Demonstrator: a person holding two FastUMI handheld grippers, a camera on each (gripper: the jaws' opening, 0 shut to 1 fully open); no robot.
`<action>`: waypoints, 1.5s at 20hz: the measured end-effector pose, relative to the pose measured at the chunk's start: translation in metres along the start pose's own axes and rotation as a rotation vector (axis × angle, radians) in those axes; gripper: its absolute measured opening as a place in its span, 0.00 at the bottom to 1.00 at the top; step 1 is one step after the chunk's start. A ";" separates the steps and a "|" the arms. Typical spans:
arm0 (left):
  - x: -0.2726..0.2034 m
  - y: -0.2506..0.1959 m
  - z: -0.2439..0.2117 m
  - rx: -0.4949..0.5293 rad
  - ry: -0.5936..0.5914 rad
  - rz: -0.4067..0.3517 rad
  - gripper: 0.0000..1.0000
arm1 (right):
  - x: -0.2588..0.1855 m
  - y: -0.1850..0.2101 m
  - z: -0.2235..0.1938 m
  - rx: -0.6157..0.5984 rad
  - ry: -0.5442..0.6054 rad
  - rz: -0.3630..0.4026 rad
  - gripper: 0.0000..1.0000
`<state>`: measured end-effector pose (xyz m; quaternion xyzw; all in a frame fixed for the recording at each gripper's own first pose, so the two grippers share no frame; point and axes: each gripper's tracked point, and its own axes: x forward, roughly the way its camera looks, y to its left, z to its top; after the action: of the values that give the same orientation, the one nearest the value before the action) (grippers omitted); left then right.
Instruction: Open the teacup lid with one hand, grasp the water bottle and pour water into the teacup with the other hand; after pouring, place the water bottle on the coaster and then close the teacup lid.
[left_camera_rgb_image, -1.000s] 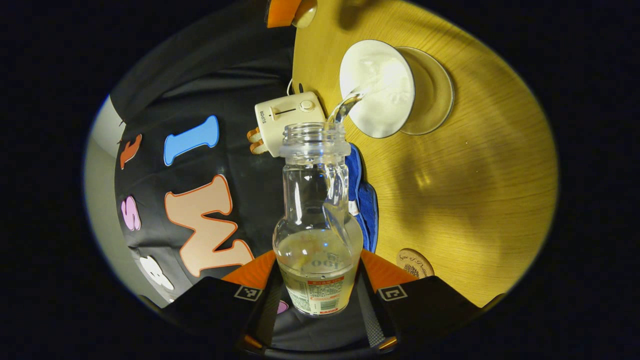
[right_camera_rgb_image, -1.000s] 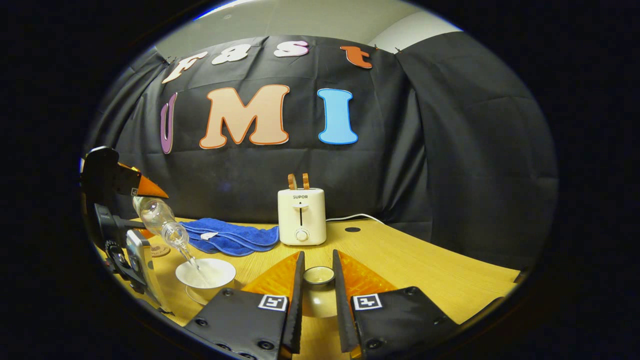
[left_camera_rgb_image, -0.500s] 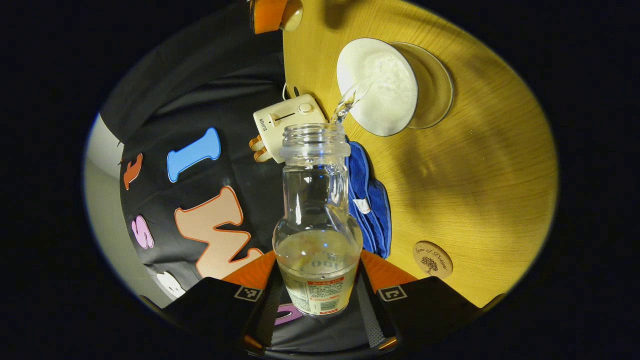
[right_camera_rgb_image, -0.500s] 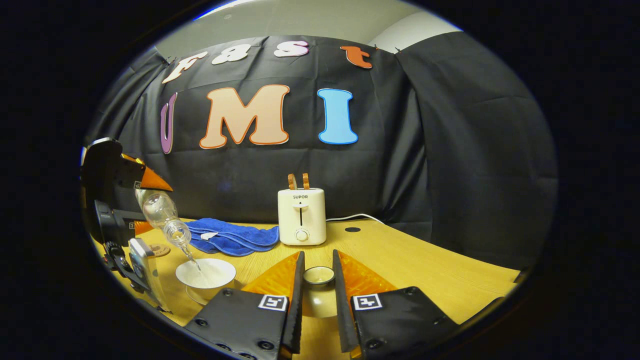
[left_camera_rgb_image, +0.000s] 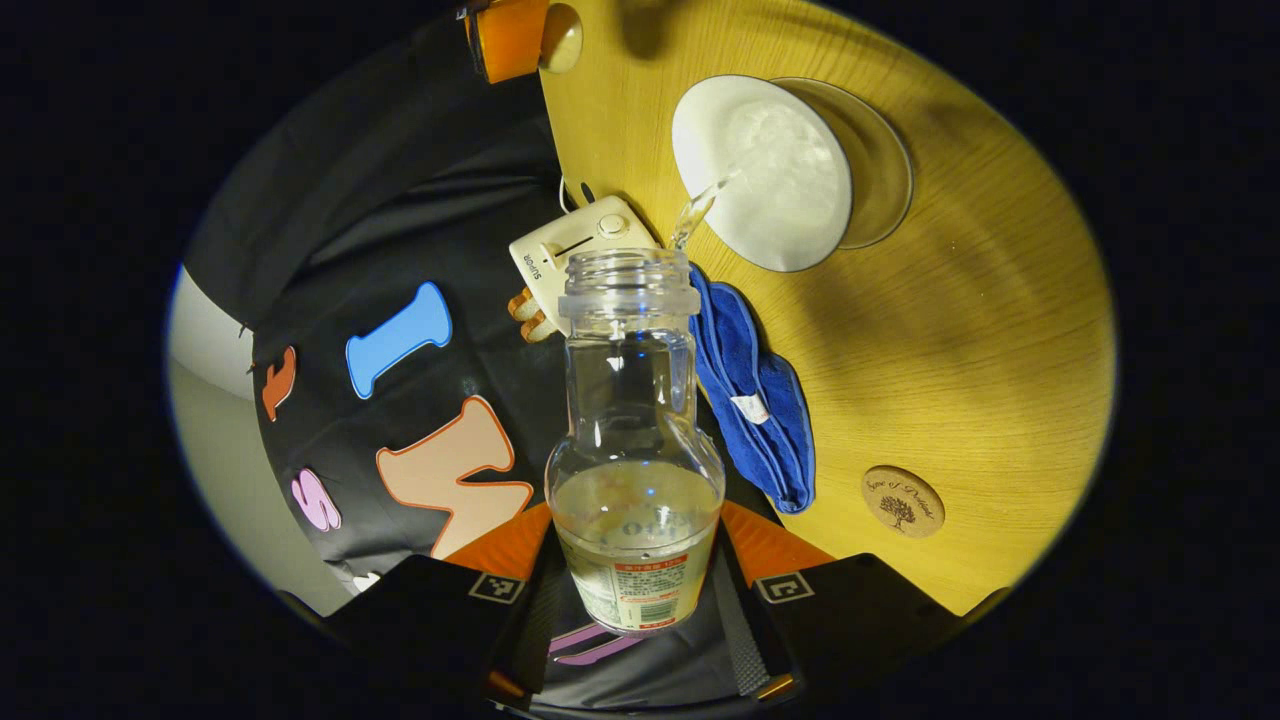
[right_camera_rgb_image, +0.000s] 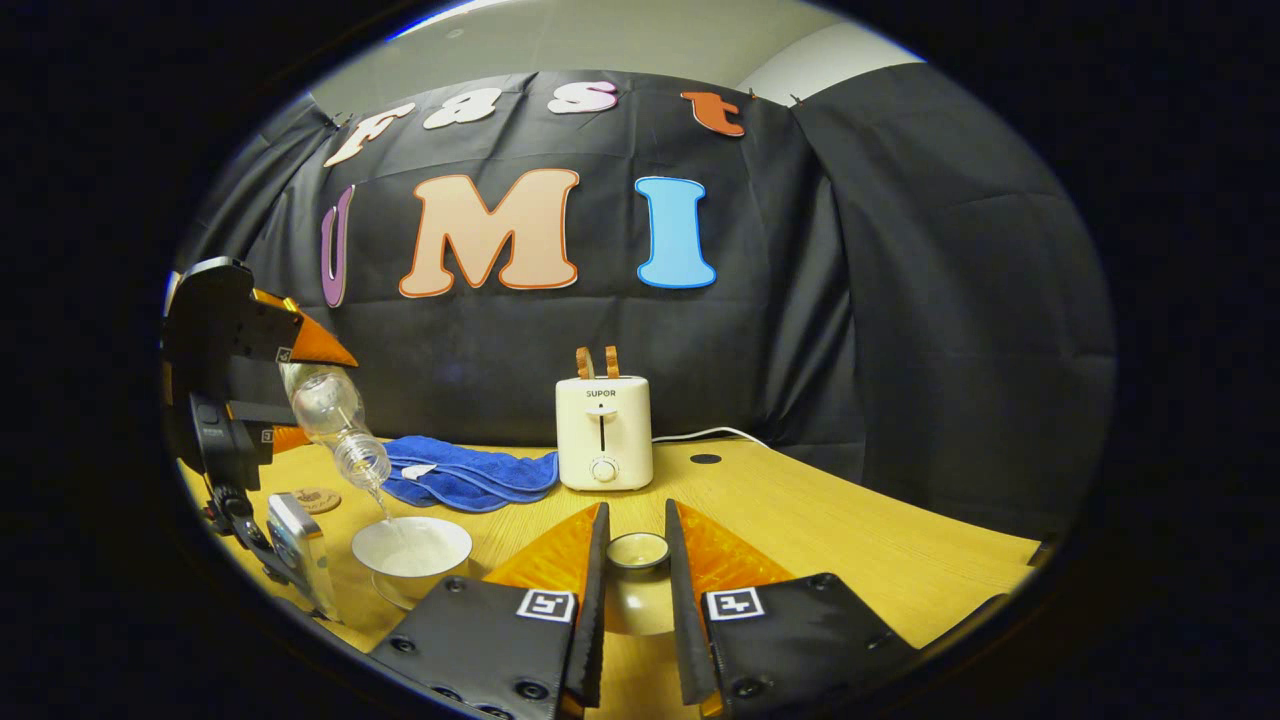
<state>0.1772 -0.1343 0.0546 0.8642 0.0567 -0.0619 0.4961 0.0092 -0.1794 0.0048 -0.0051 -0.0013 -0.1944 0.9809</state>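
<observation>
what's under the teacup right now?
A clear glass saucer sits under the white teacup, its rim showing past the cup's side, on the wooden table. The saucer's middle is covered by the cup, so what lies there cannot be seen.

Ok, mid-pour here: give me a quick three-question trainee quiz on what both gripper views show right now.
1. True or false: the teacup lid sits on the teacup.
2. The left gripper holds: A) blue towel B) water bottle C) toaster
3. Fill in: the wooden coaster has ____ standing on it.

Key
1. False: the right gripper holds the lid between its fingers, off the open teacup.
2. B: the bottle is tilted, with a thin stream running into the teacup.
3. Nothing.
</observation>
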 end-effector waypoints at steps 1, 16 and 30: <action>0.001 0.001 -0.001 0.003 0.001 0.000 0.68 | 0.000 0.000 0.000 -0.002 -0.002 -0.004 0.34; 0.007 -0.043 -0.001 -0.302 -0.024 -0.100 0.68 | 0.000 0.001 0.001 -0.001 -0.001 0.004 0.33; 0.005 -0.092 -0.030 -1.323 -0.027 -0.083 0.68 | 0.000 0.001 0.000 -0.003 -0.003 0.004 0.33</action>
<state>0.1690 -0.0617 -0.0092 0.3735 0.1097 -0.0440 0.9201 0.0094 -0.1781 0.0052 -0.0068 -0.0026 -0.1926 0.9813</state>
